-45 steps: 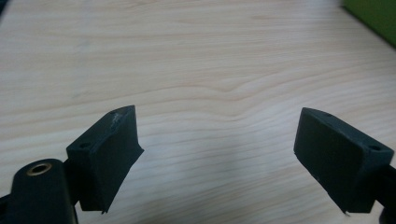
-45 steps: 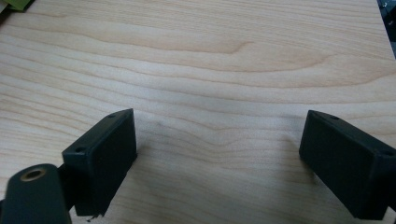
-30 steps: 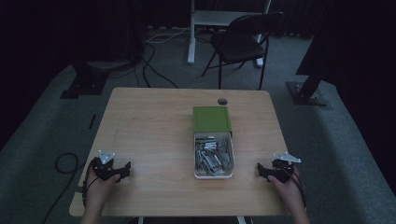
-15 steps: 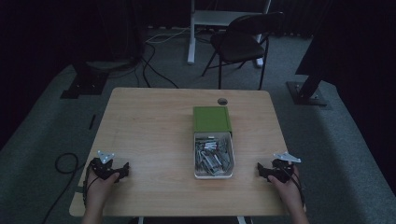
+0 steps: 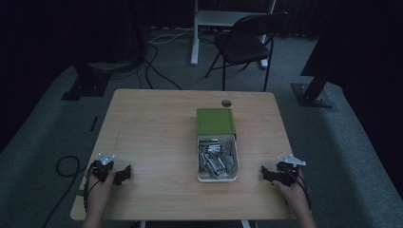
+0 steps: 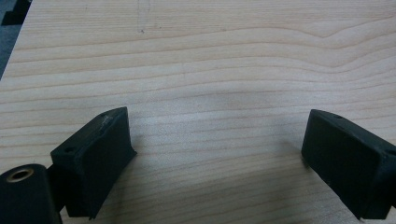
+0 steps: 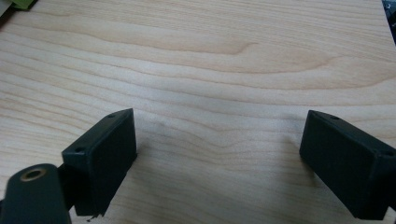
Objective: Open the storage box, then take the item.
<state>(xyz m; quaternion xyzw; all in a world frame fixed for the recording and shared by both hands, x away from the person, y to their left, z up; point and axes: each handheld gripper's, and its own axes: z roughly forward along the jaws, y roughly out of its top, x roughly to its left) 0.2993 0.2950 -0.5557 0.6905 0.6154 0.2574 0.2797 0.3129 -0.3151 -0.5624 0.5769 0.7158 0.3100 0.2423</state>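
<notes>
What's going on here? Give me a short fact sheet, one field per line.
Surface: light wooden table
Container: white rectangular tray of small metal parts, near the table's middle
Lid: green rectangular lid lying against the tray's far end
Left gripper: black, jaws wide apart, nothing between them, at the near left corner
Right gripper: black, jaws wide apart, nothing between them, at the near right corner
Contact: neither gripper touches the tray
Background: dark folding chair on grey carpet beyond the table

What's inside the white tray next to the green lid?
The white tray holds a heap of small grey metal pieces, too small to identify; the heap hides the tray's floor.
</notes>
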